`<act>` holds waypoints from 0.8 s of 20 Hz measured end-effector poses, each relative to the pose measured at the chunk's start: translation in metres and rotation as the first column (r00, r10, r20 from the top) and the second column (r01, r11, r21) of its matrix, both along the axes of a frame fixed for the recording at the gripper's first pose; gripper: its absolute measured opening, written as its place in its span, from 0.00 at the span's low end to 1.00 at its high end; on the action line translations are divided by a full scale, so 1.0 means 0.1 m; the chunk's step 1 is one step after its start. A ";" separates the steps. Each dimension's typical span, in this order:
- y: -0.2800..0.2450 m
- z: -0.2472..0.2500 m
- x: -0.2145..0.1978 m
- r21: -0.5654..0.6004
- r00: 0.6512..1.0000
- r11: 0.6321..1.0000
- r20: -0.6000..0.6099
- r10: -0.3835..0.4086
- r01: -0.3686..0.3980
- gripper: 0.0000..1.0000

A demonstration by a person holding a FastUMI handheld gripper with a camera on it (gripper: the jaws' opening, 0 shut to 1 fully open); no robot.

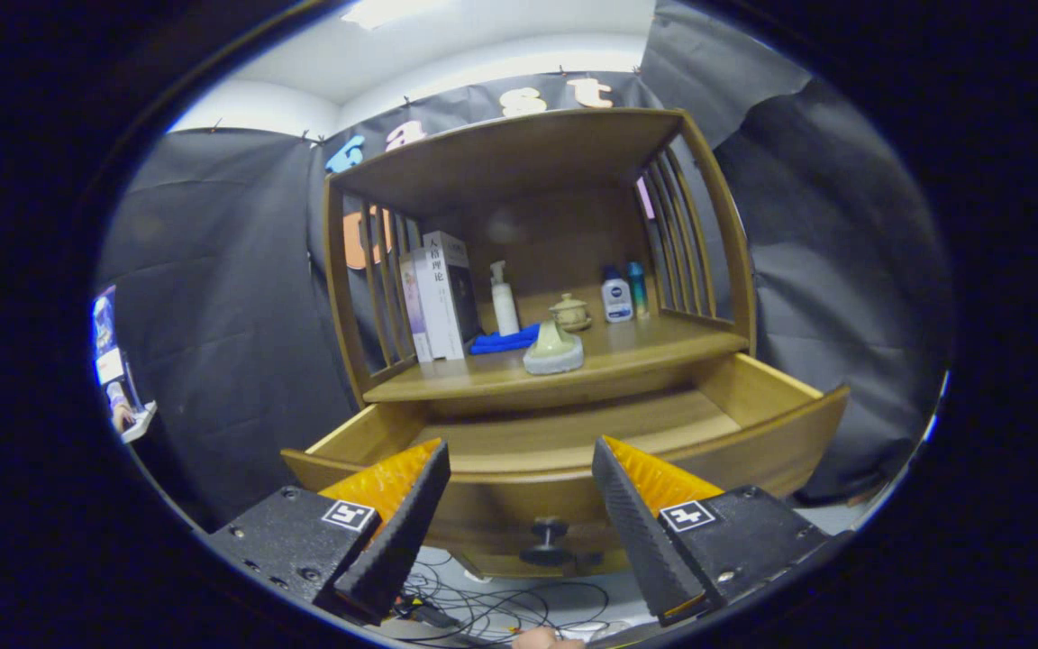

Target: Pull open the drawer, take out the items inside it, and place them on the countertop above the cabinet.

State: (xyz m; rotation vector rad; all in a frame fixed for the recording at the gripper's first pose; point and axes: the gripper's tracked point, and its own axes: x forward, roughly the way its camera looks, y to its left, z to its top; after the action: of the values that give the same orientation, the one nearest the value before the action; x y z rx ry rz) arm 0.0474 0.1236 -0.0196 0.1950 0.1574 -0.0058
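A wooden cabinet stands ahead with its drawer (753, 433) pulled out toward me; what I see of the drawer's floor is bare wood. A dark round knob (548, 532) sits on the drawer front, between my fingertips and just beyond them. On the countertop (663, 347) above lie a pale green lidded piece (554, 350), a blue cloth (503, 342) and a small ceramic lidded cup (570, 312). My gripper (519, 518) is open, held in front of the drawer front with nothing between its fingers.
Books (438, 297) lean at the countertop's left; a white pump bottle (505, 302) and two small bottles (623, 296) stand at the back. Slatted side rails and a top board enclose the shelf. Cables (492, 608) lie on the floor below the drawer.
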 end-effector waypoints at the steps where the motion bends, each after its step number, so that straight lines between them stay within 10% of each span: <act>1: -0.01 -0.09 -0.02 -0.005 1.000 1.000 -0.015 -0.002 0.002 1.00; 16: -0.13 -0.58 0.16 -0.151 0.991 0.982 -0.064 -0.121 0.110 0.99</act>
State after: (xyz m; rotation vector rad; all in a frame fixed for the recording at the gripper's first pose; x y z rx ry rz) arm 0.0629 0.1110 -0.0777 0.0565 0.2178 -0.1399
